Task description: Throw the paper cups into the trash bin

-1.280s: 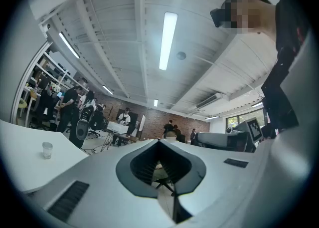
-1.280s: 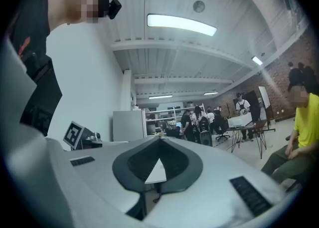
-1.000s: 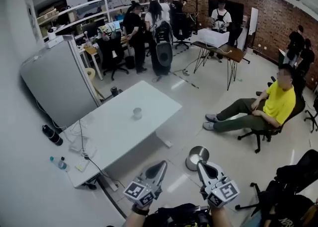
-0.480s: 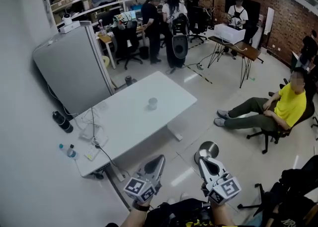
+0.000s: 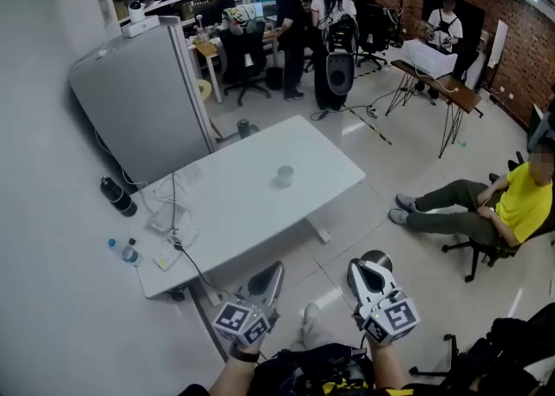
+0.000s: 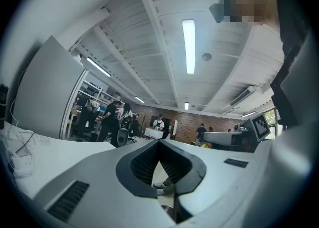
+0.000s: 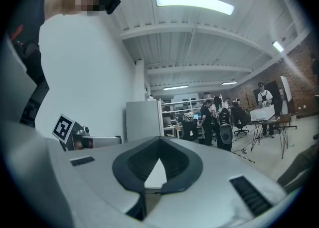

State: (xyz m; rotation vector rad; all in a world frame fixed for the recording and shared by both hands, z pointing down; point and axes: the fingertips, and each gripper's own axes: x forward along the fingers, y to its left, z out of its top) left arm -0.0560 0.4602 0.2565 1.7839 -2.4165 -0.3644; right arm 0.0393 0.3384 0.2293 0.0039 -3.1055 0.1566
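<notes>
A single paper cup stands upright near the middle of the white table. Both grippers are held low at the picture's bottom, pointing level toward the table and well short of the cup. My left gripper is by the table's near edge, its jaws together and empty; its own view shows the pads meeting at the tip. My right gripper is also shut and empty. A round metal trash bin stands on the floor just behind the right gripper, partly hidden by it.
A grey cabinet stands left of the table. A black bottle and a water bottle lie on the floor. Cables trail over the table's left end. A seated person in yellow is at right; several people stand at the back.
The table, cup and bin have slid right and nearer in the head view as both grippers moved toward the table. Both stay shut and empty.
</notes>
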